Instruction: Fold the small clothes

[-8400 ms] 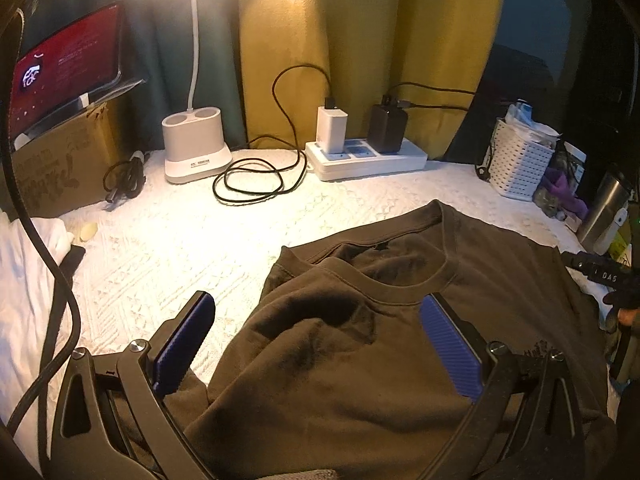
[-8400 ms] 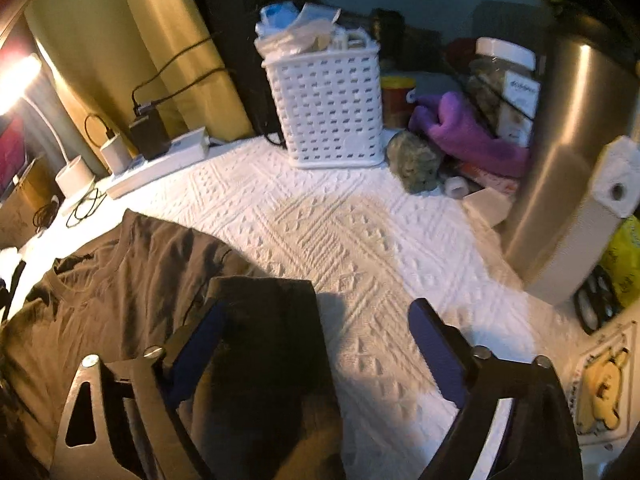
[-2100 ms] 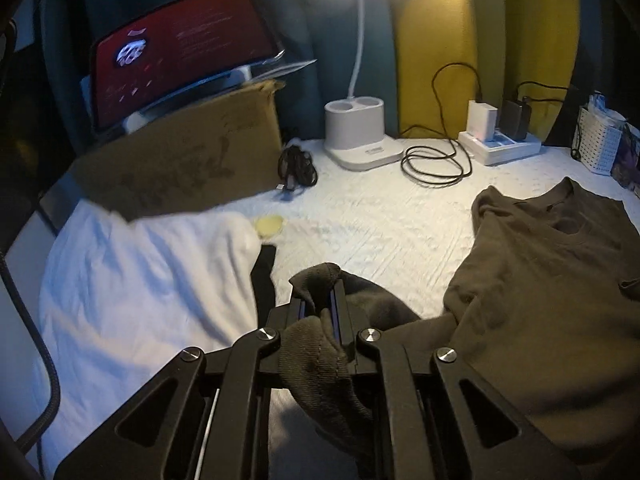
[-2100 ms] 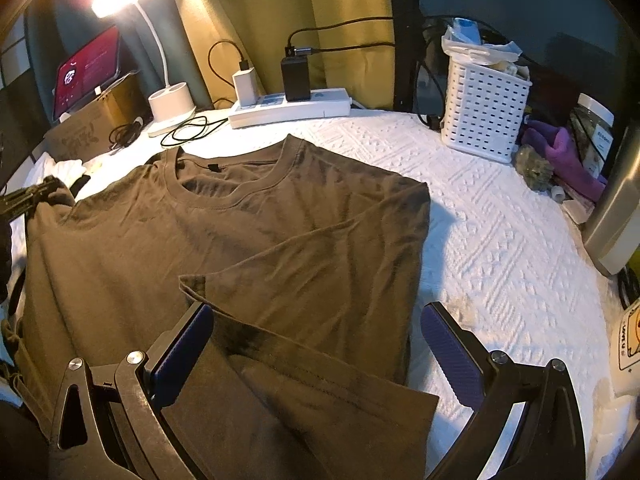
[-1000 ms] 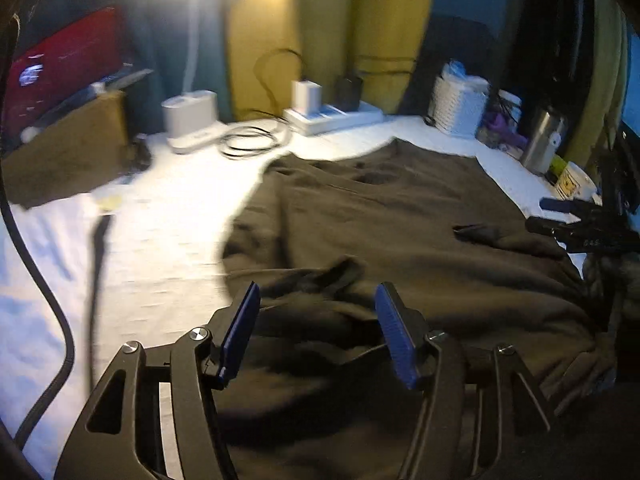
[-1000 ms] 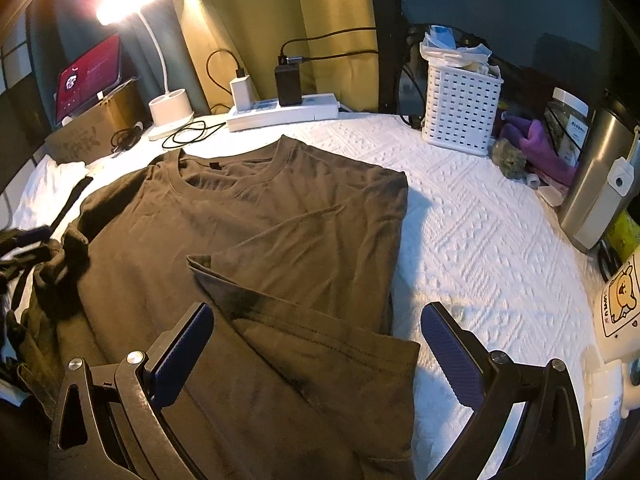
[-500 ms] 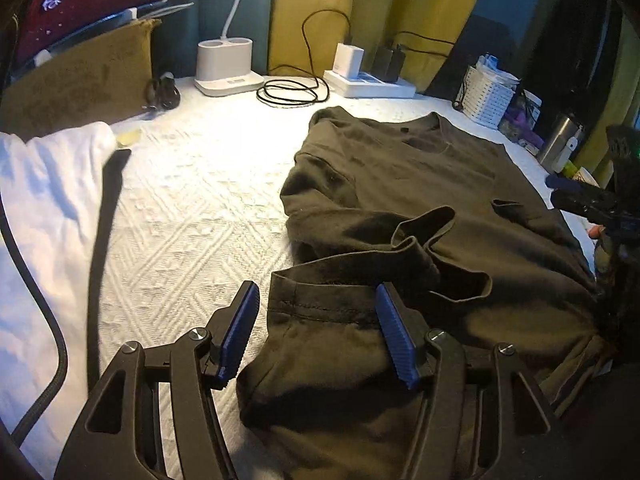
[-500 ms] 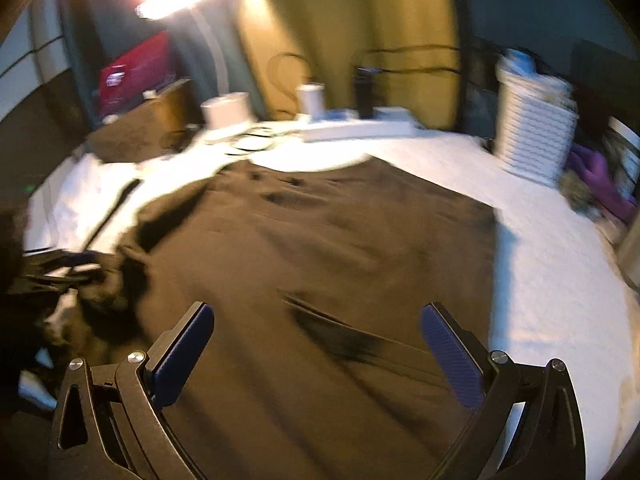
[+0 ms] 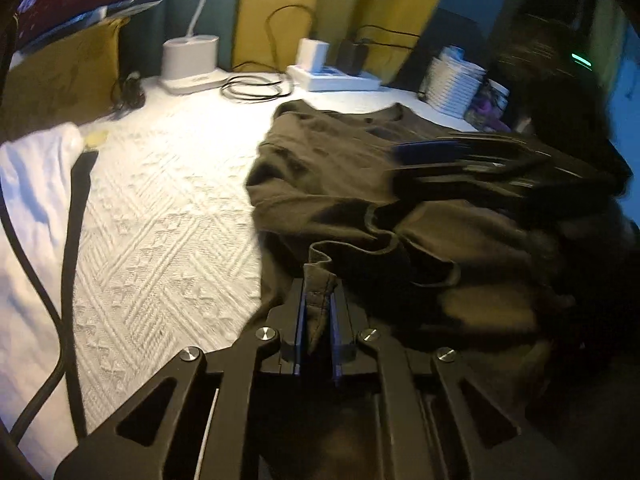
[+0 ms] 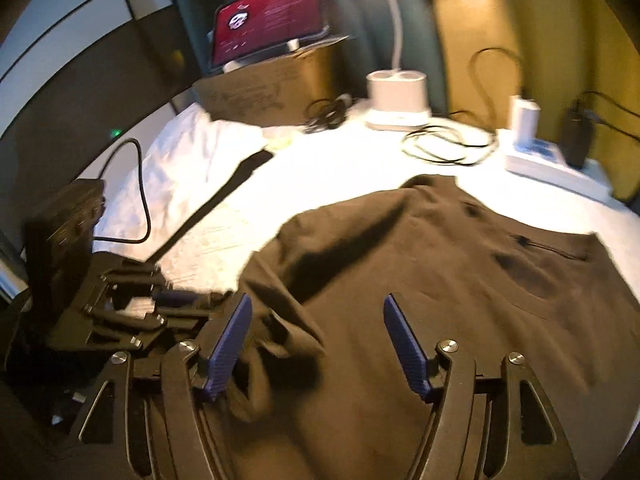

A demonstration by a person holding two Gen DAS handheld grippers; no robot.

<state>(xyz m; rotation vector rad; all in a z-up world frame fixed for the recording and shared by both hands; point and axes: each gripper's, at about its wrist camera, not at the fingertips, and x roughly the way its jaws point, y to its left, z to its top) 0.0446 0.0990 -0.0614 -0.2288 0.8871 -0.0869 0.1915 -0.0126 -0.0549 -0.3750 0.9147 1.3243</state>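
Observation:
A brown T-shirt lies rumpled on the white textured cover. My left gripper is closing, and its pads pinch a raised edge of the shirt near the camera. The right wrist view shows the same shirt spread out, with the left gripper at its left edge. My right gripper hovers over the shirt beside the left one. Its jaws are closing, with a bunched fold under the gap and the pads apart from the cloth. In the left wrist view the right gripper is a blur over the shirt.
At the back stand a white lamp base, a coiled black cable, a power strip and a white basket. A cardboard box bearing a red-screened tablet sits at the left. A white cloth lies beside it.
My left gripper has shut on the shirt's edge. My right gripper has swung left across the shirt toward the left gripper, and its jaws have narrowed.

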